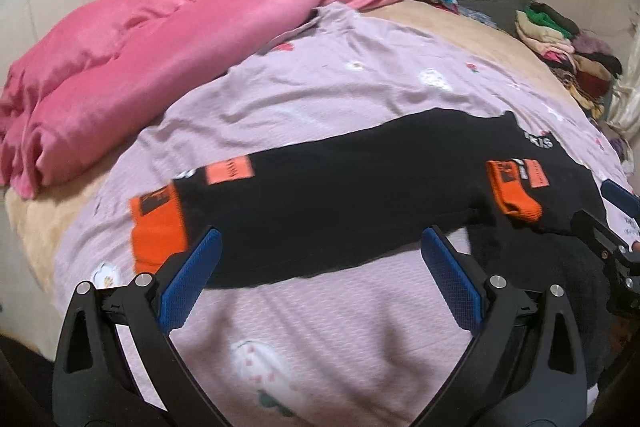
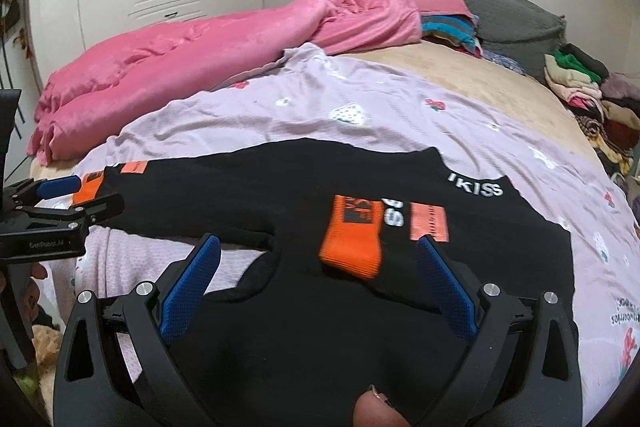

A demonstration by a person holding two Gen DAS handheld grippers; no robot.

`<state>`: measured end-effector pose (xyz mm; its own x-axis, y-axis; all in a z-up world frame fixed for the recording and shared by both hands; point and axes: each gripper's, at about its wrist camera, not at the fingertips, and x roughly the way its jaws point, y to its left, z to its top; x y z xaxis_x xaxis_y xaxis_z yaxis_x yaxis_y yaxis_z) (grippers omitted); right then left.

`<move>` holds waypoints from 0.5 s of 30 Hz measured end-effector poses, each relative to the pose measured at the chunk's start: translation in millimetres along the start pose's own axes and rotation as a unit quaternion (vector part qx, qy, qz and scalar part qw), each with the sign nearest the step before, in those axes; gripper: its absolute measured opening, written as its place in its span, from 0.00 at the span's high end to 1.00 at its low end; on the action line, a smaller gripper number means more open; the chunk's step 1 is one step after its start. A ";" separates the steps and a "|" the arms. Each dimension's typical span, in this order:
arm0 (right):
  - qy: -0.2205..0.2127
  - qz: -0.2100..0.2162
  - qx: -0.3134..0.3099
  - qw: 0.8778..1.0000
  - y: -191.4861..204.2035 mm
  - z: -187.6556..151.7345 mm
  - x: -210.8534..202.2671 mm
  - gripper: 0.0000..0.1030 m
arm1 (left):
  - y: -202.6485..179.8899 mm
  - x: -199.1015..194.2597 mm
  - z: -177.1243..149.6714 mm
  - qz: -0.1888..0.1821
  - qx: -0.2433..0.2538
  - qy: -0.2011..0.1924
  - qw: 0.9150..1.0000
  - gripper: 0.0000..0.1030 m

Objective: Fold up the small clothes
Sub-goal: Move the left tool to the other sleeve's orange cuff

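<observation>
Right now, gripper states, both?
Left gripper: open, empty, over the black top.
Right gripper: open, empty, over the same top.

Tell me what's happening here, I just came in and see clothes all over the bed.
A person with a gripper in each hand is folding a black top with orange cuffs, spread on a lilac sheet on the bed. Both sleeves are folded across the body. The left gripper and right gripper are open above its near edge, holding nothing. A pink blanket and piles of clothes lie farther back.
</observation>
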<state>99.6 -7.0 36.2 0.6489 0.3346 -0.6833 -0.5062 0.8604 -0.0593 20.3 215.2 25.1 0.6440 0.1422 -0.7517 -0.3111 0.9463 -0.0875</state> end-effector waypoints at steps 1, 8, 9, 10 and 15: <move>0.001 0.002 -0.002 1.000 2.9 0.4 1.5 0.06 | 7.3 1.5 -1.6 0.004 -0.008 0.003 1.000 0.09; 0.007 0.017 -0.014 1.000 18.9 0.7 9.1 0.06 | 50.4 9.0 -18.0 0.021 -0.074 0.021 0.997 0.09; 0.007 0.018 -0.015 1.000 20.2 0.7 10.0 0.06 | 56.3 9.2 -20.8 0.025 -0.082 0.021 0.996 0.09; 0.008 0.019 -0.016 1.000 21.7 0.4 10.8 0.06 | 63.5 10.0 -23.6 0.032 -0.091 0.021 0.995 0.09; 0.010 0.025 -0.015 1.000 23.9 -2.6 12.1 0.06 | 94.9 17.5 -30.8 0.043 -0.148 0.027 0.988 0.09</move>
<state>93.9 16.6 24.7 0.6113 0.3685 -0.7004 -0.5541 0.8311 -0.0464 -19.5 298.6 -16.5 0.5701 0.1957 -0.7979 -0.5598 0.8034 -0.2029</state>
